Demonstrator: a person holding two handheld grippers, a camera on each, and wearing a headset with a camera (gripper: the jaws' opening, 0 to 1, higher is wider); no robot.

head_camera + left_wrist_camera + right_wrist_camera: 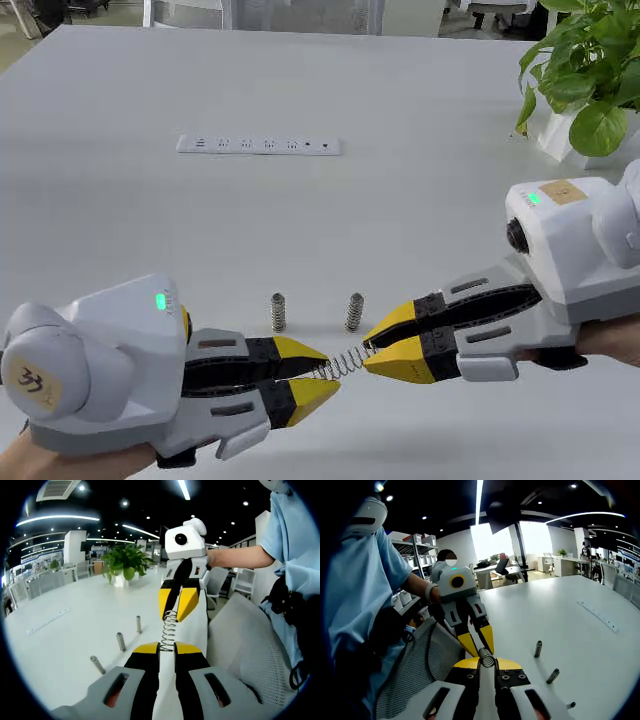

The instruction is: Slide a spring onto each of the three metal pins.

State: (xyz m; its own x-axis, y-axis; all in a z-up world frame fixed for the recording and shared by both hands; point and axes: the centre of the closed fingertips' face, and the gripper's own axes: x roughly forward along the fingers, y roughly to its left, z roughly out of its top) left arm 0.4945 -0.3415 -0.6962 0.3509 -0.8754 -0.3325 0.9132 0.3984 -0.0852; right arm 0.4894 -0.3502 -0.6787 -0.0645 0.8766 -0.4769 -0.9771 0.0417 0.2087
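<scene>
Head view: left tool (322,372) and right tool (372,352) each nip one end of the spring (345,361), held clear above the tabletop (420,110), likely for a handover. Left gripper view: bare pin (139,624) waits. Right gripper view: jaws clamped shut on it.

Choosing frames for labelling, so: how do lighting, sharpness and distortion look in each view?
Head view: soft even light, faint shadows, spring sharp. Left gripper view: fisheye bends the table, ceiling lights glare against a dark ceiling. Right gripper view: bright far wall washes out, spring foreshortened.
</scene>
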